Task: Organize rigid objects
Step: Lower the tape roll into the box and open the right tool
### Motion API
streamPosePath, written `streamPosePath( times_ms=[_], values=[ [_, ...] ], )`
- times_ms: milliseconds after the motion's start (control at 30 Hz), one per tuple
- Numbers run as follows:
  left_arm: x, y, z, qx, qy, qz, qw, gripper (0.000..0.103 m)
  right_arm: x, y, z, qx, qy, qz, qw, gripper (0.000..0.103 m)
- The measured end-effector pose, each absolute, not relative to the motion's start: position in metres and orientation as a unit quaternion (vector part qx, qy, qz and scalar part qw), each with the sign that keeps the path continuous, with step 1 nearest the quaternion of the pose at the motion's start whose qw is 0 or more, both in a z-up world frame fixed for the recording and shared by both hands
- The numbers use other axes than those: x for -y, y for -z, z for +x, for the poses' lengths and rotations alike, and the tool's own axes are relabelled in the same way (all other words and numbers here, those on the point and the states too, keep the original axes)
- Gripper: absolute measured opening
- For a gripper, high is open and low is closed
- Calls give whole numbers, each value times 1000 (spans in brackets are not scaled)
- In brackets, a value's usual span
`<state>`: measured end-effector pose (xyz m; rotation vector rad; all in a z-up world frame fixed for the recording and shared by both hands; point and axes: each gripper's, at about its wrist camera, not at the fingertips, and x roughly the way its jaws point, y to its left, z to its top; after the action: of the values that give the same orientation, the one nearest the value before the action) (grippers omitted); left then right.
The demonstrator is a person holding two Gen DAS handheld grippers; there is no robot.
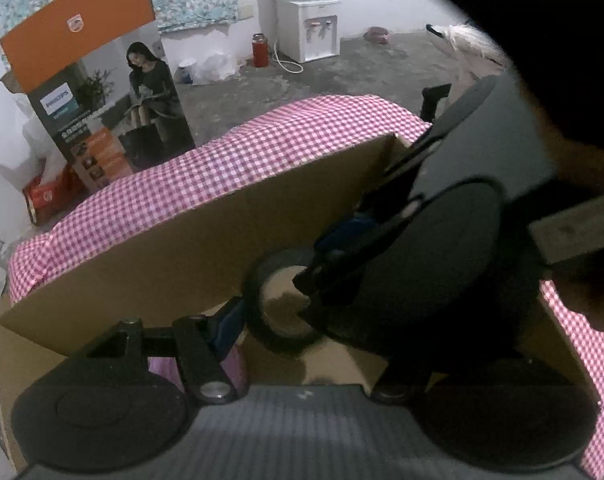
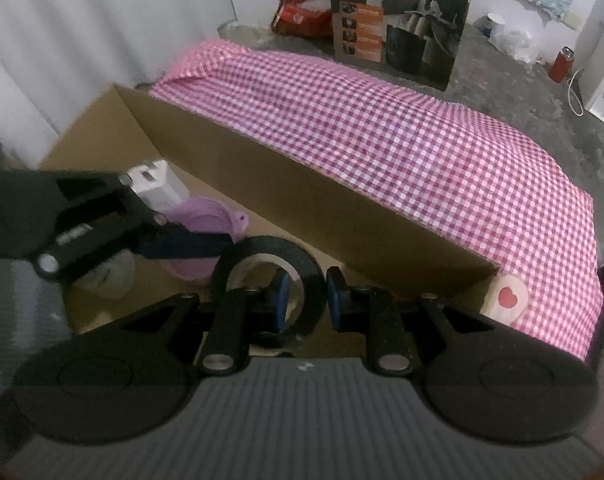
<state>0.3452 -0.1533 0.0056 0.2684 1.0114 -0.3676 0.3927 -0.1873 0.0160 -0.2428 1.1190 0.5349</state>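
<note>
Right wrist view shows your right tool (image 2: pixel 305 296) clamped on the near wall of the black tape roll (image 2: pixel 267 280) over the brown cardboard box (image 2: pixel 302 196), your half-open, empty left tool (image 2: pixel 205 246) just left.

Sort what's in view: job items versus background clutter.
Job: black tape roll gripped in the right gripper, purple bowl, white plug, cardboard box, left gripper.
Clutter: water dispenser, red flask, printed carton.

Table under pink gingham cloth (image 2: pixel 402 128), open cardboard box (image 2: pixel 302 196) on it, heart-marked round pad (image 2: pixel 509 298) beside
</note>
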Motion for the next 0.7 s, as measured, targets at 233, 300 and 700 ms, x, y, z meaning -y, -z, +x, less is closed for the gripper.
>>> streamPosePath(
  times_ms=[233,300,700],
  values=[
    [151,-12,339,-482,177,119,850,71,188,-5,403,-519,-235,-112,814,17],
    [149,-18,334,-477,181,115,853,75,192,-9,404,-516,-233,-100,818,18],
    [116,-94,230,-383,208,116,893,89,225,-101,309,-408,-271,0,872,41]
  ],
)
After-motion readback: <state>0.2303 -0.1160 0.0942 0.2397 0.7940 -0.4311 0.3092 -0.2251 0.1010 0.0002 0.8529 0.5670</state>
